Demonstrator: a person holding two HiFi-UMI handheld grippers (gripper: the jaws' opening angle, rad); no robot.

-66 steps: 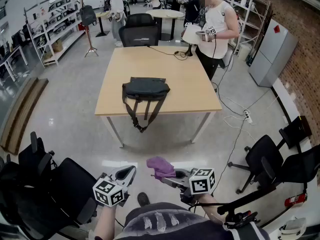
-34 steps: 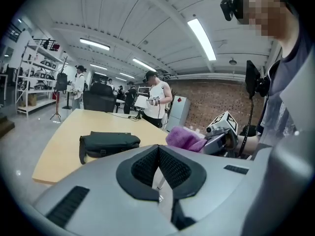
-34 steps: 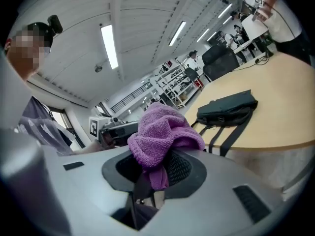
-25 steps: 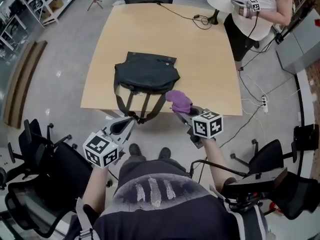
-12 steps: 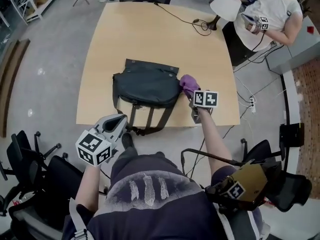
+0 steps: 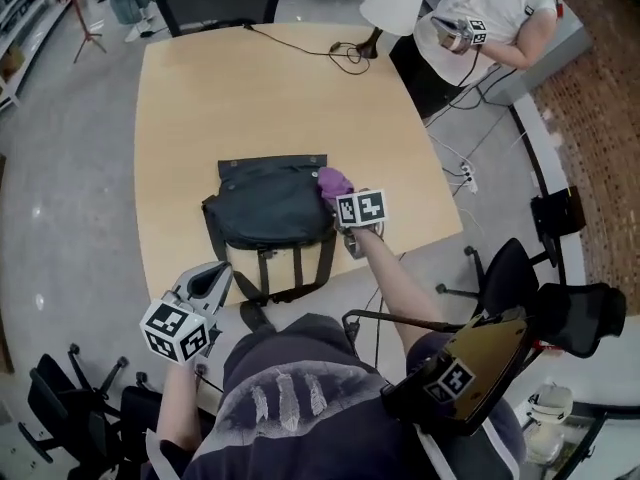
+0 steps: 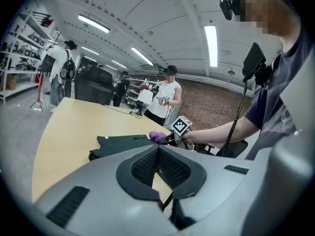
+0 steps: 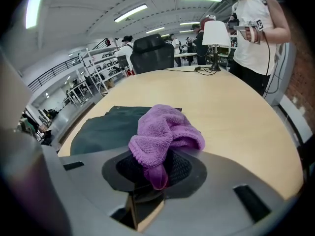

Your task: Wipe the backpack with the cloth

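Pale wood fills most of what I get from the head view: a wide table (image 6: 200, 98) with a black backpack (image 6: 268, 208) lying flat near my edge, its straps (image 6: 262, 268) hanging over the rim. A lamp (image 6: 390, 6) and a thin cable (image 6: 340, 53) sit at the far end. A person in a white top (image 6: 490, 13) stands there, cut off by the frame.

My right gripper (image 6: 338, 194) reaches over the table to the backpack's far right corner, with the purple cloth (image 6: 333, 180) bunched at its tip. In the right gripper view the jaws are pinched on a fold of the cloth. The rest mounds up over the pads and hides them. The cloth also covers the spot beneath it, so I cannot tell whether it presses on the backpack or only hangs just above that corner. The gripper body blocks the backpack's near part in that view, and only the dark flap to the left shows.

My left gripper (image 6: 208, 280) hangs off the table, just beside the near edge and the dangling straps, touching neither as far as I can see. In the left gripper view its jaws are pressed together with nothing between them. Past them the backpack is a low dark strip, its near side hidden by the jaws. My own body covers the floor below me.
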